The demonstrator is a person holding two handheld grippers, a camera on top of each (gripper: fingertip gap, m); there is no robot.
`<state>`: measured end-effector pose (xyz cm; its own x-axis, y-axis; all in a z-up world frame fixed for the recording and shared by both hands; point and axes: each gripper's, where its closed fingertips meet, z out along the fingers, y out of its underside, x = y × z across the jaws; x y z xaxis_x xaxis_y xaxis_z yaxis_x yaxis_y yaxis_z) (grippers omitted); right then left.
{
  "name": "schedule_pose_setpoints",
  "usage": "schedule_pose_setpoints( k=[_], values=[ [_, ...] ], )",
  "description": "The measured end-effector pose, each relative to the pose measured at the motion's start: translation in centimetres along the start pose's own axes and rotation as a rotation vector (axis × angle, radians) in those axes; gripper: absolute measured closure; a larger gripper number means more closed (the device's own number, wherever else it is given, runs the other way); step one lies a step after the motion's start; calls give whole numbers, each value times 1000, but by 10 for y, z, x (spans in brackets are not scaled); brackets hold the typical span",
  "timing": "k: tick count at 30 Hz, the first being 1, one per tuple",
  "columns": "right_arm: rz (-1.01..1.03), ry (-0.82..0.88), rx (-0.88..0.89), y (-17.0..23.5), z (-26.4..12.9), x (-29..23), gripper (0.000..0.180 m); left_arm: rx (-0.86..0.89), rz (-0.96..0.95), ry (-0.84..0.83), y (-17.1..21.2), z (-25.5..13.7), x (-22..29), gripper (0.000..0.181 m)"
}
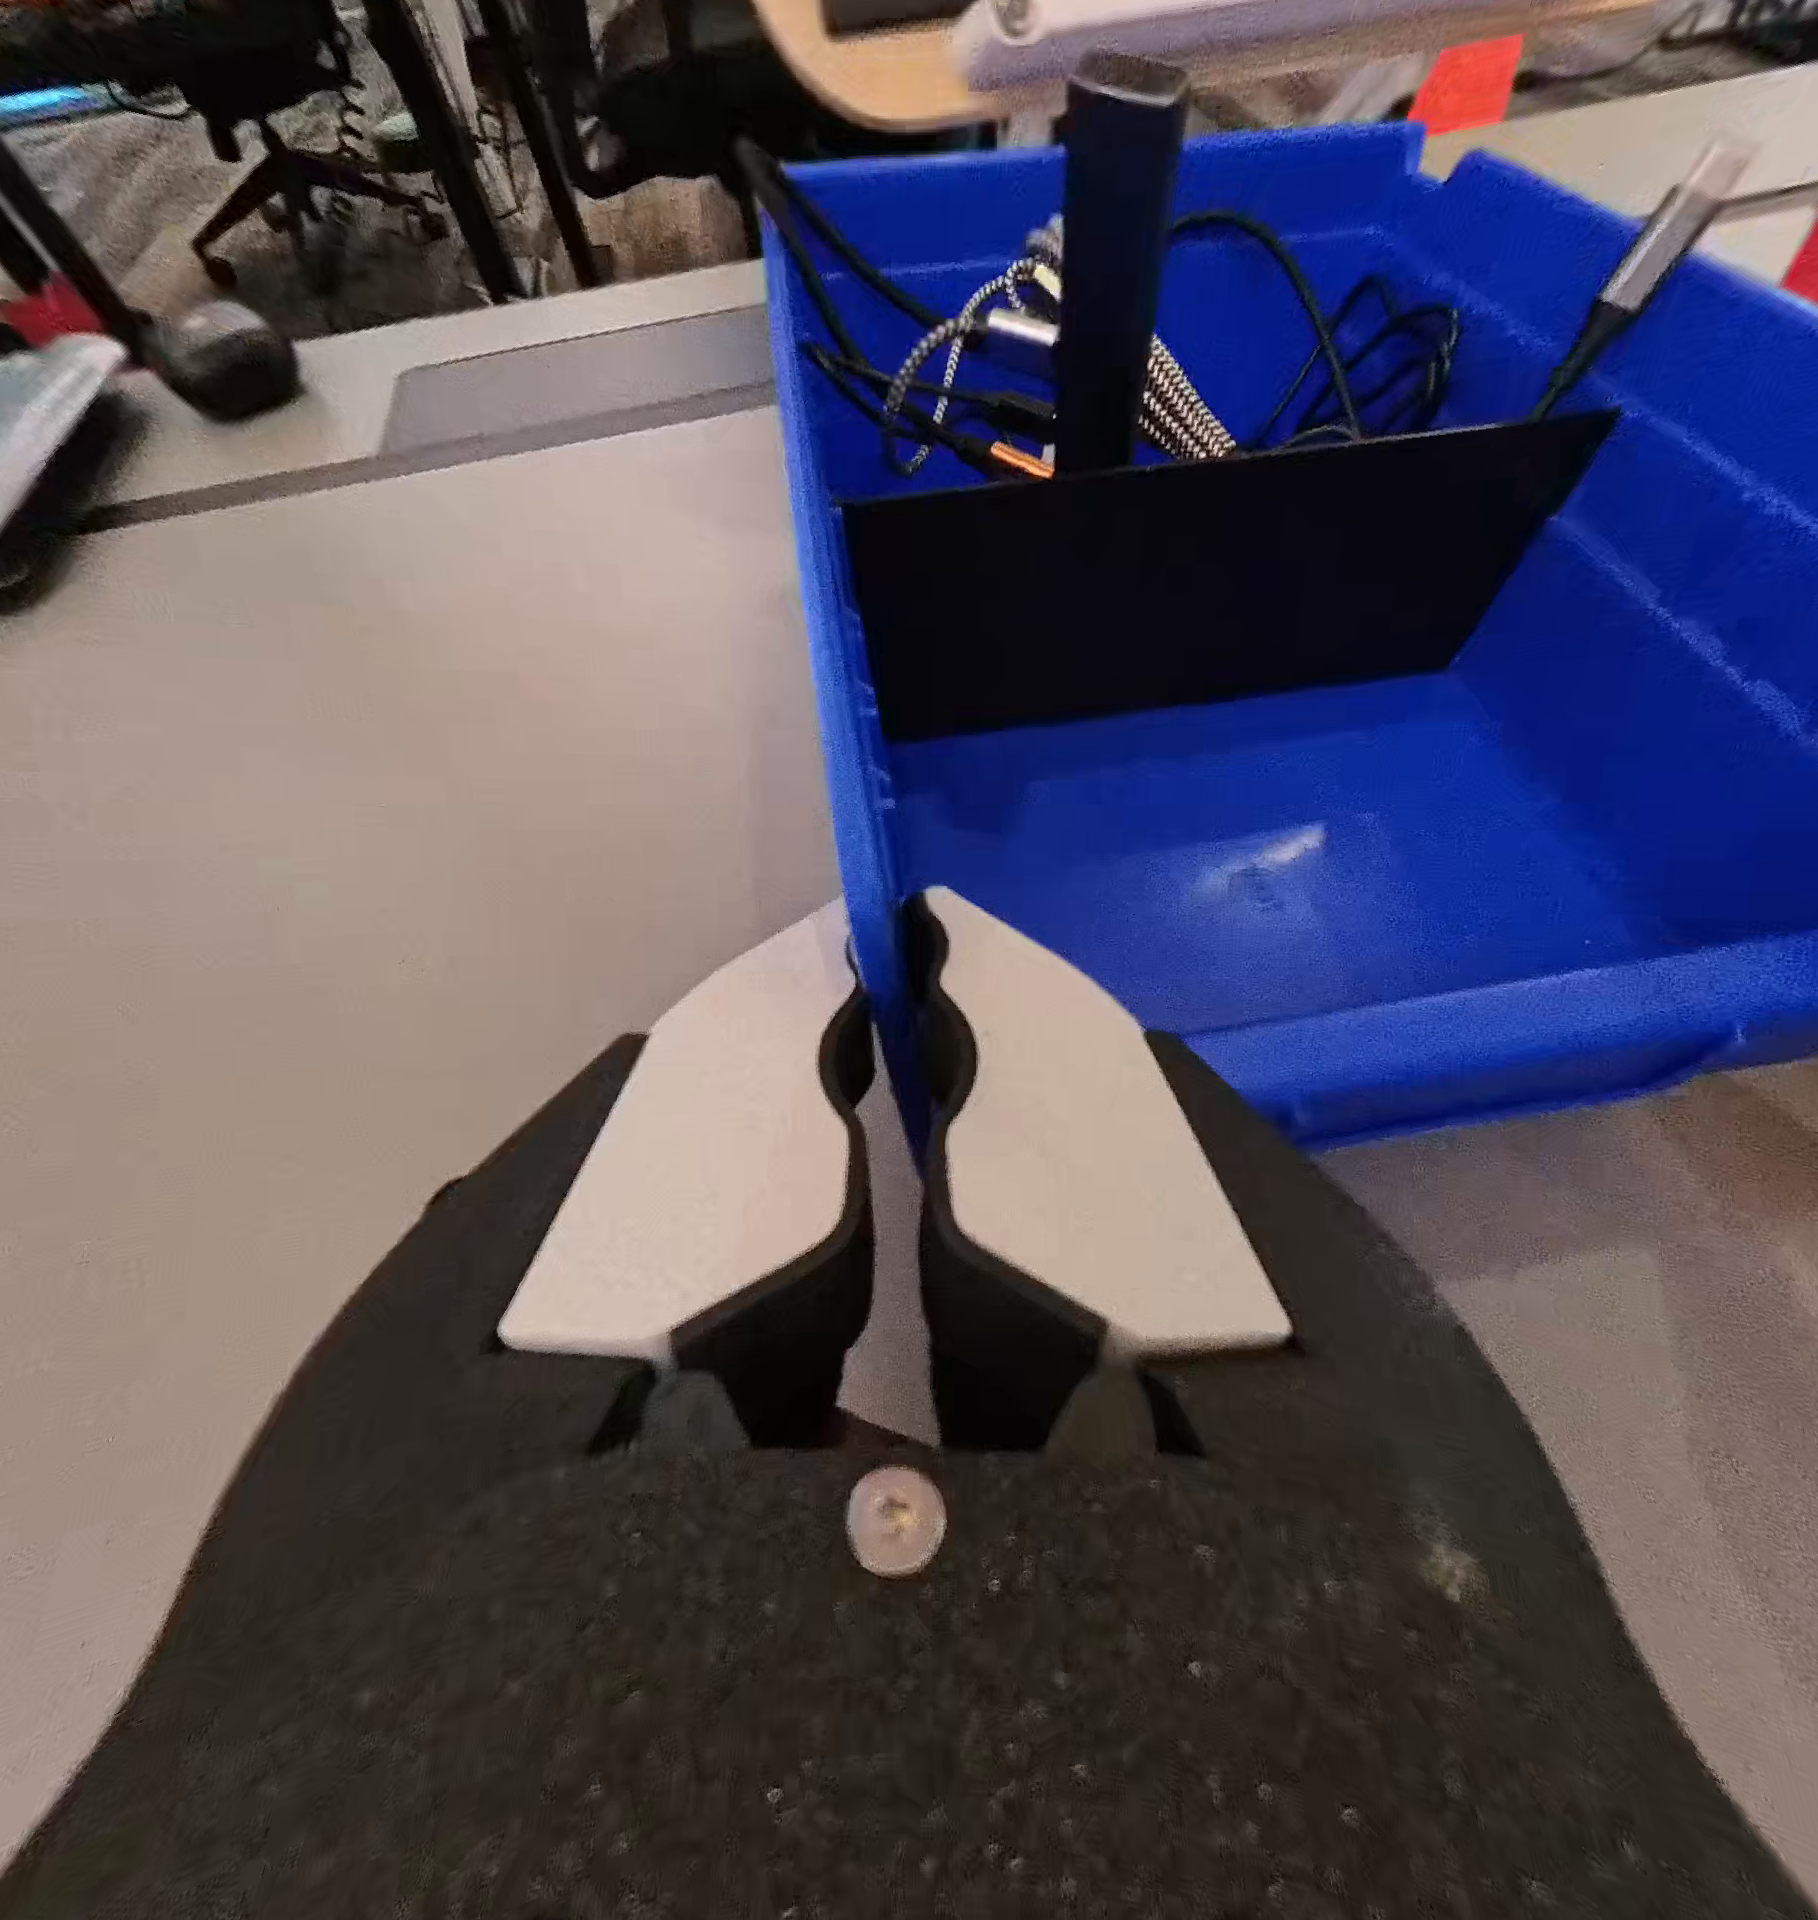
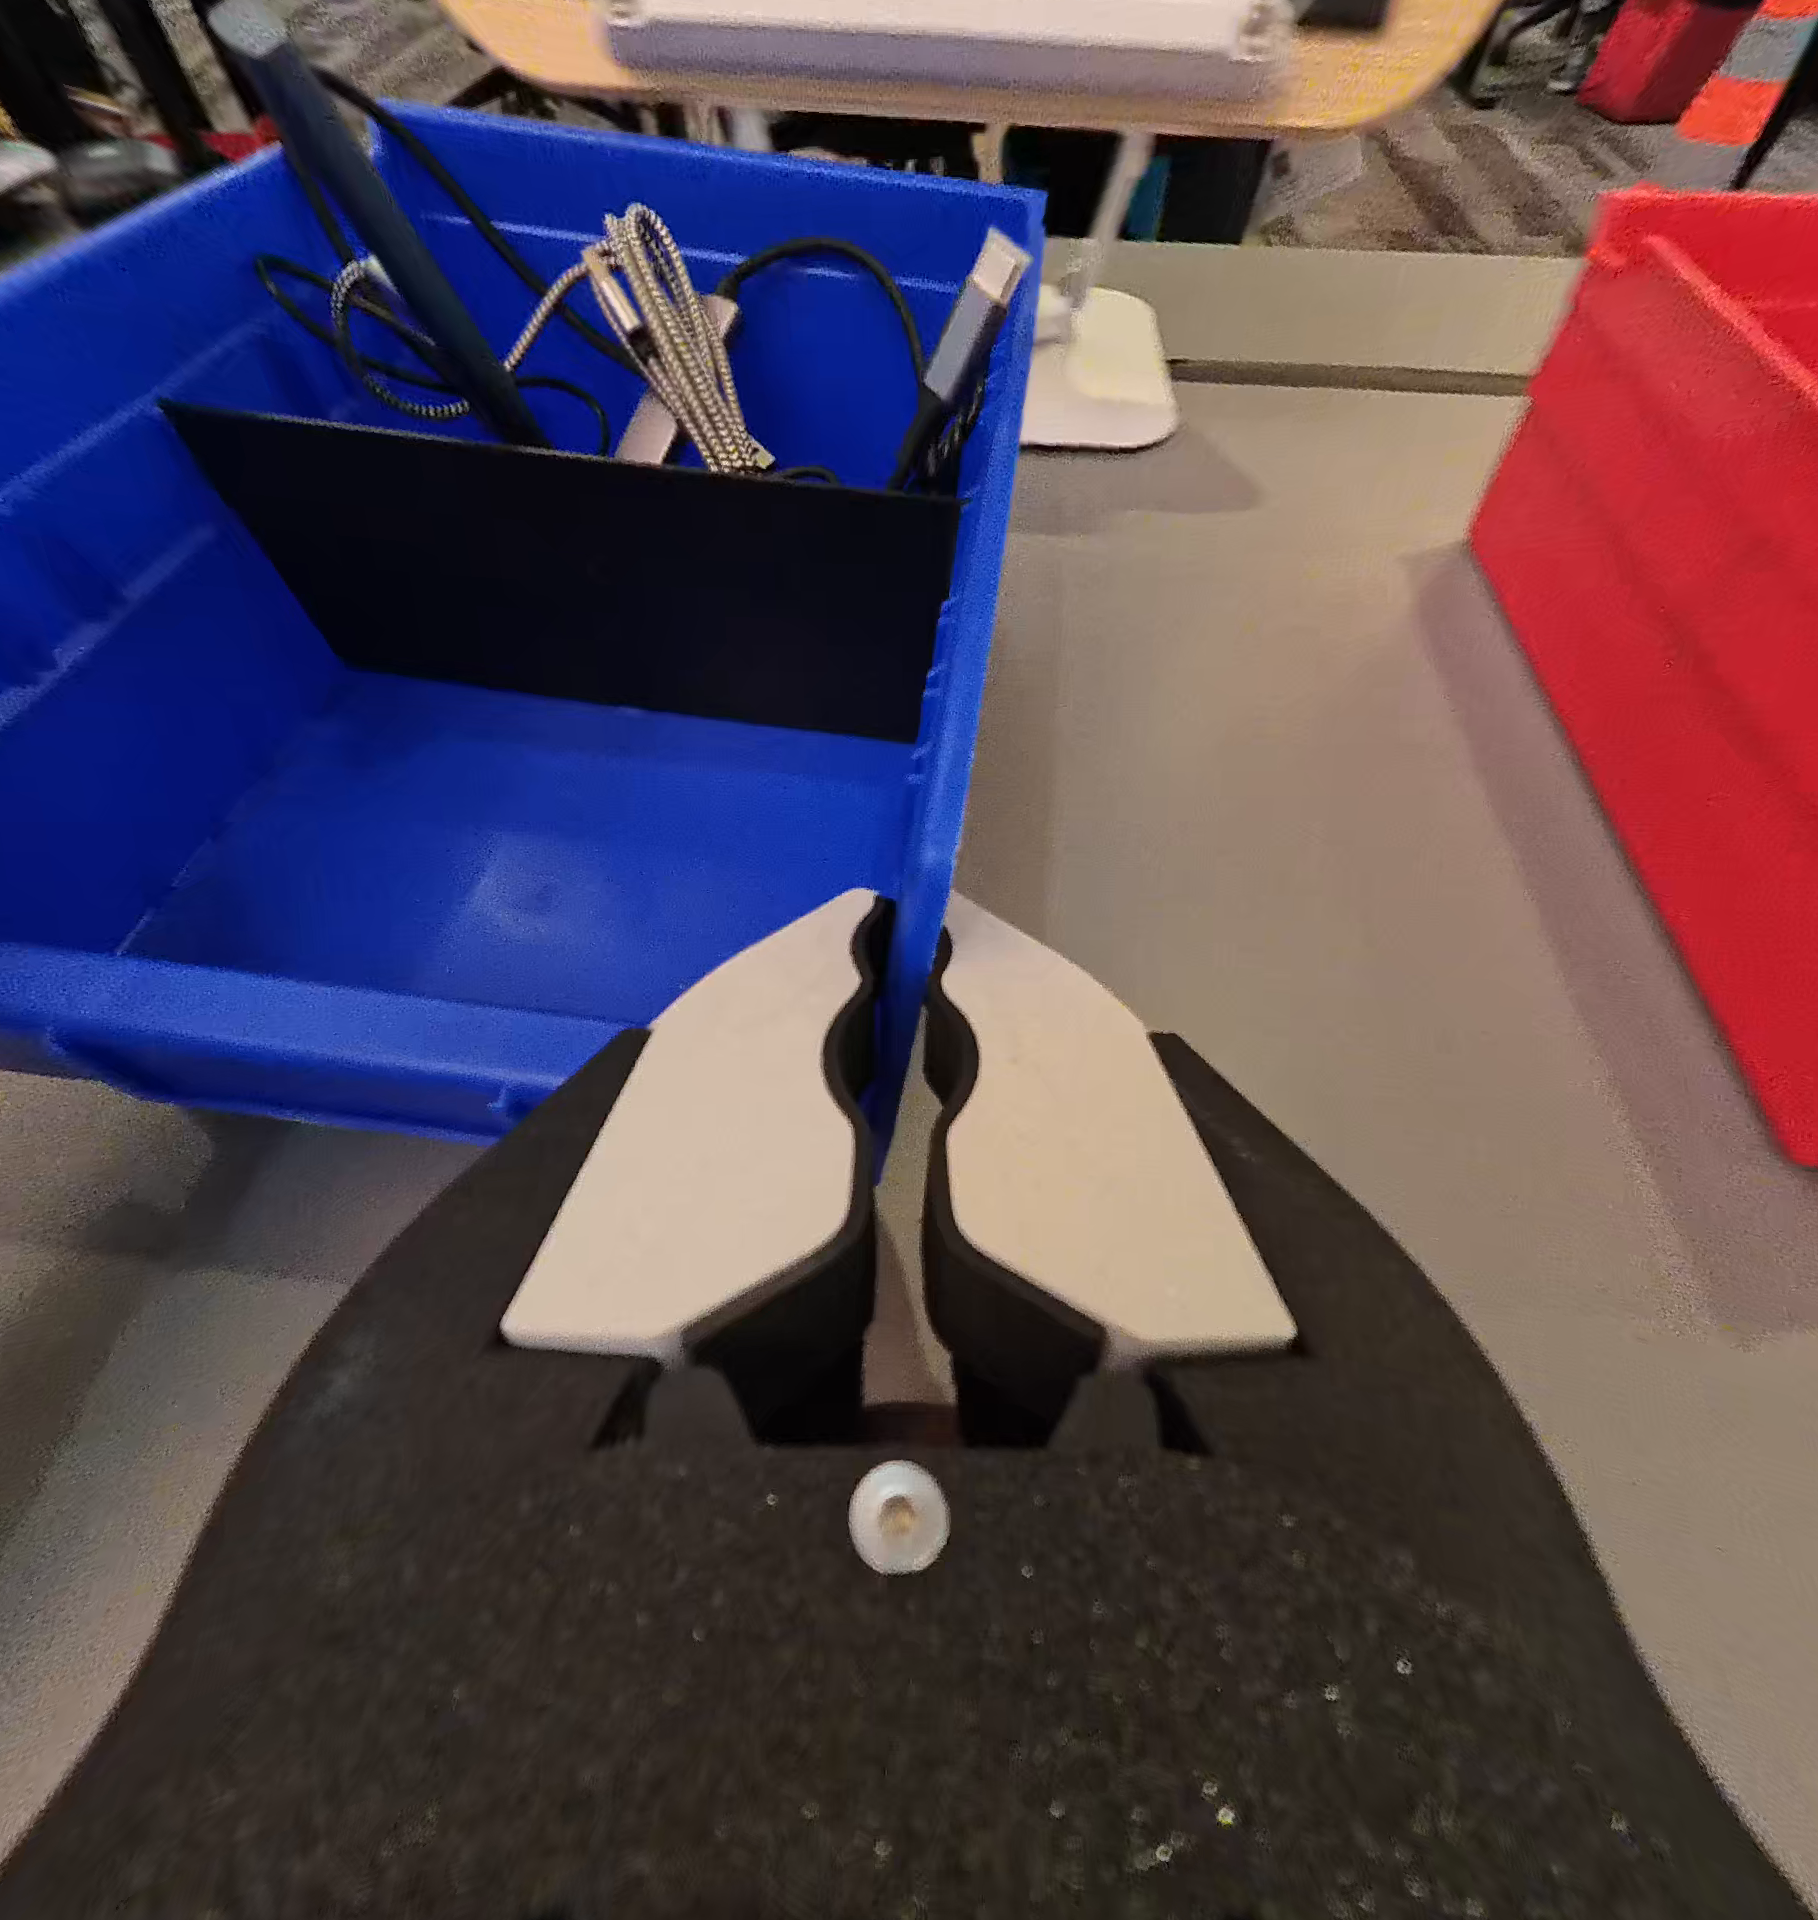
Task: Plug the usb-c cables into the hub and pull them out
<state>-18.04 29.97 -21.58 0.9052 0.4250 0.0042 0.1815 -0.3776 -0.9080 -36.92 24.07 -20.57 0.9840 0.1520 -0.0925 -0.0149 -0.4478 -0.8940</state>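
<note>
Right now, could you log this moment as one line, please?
left gripper: shut on blue bin wall | right gripper: shut on opposite wall | cables: behind divider

One blue bin [image 1: 1507, 1049] is sitting on the table, and one black divider [image 1: 1175, 592] is splitting it into two compartments. In the bin's far compartment, one dark upright bar [image 1: 1113, 281] is standing and one grey plug [image 2: 972, 322] is leaning on the bin's right wall. Around them at least two braided cables [image 2: 676, 343] and at least two thin black cables [image 1: 1383, 343] are lying tangled; an exact cable count is not showing. One red bin [image 2: 1694, 675] is standing right of the blue bin, and one white stand base [image 2: 1102, 374] is sitting beyond its far right corner. Two grippers, the left gripper [image 1: 894, 914] and the right gripper [image 2: 910, 914], each with two fingers, are straddling the blue bin's side walls.
</note>
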Motion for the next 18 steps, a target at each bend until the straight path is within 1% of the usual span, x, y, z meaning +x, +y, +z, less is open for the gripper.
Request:
schedule_pose_setpoints(
  k=[2,5,9,12,15,18],
  values=[
    [10,-37,14,-5,2,-35,177,16,2,-25,-1,-12,-34,179],
    [-29,-79,38,-14,7,-92,177,25,-13,-69,6,-25,-89,179],
    [-114,-120,37,-18,17,-149,176,19,-51,-59,23,-28,-145,179],
    [-106,-154,9,-13,25,-168,175,-26,-56,-75,35,-22,-163,178],
    [-109,-162,3,-9,31,-168,175,-26,-51,-88,39,-19,-162,177],
    [-54,-277,-49,0,31,-172,172,-62,-7,-143,45,-17,-164,175]
  ],
)
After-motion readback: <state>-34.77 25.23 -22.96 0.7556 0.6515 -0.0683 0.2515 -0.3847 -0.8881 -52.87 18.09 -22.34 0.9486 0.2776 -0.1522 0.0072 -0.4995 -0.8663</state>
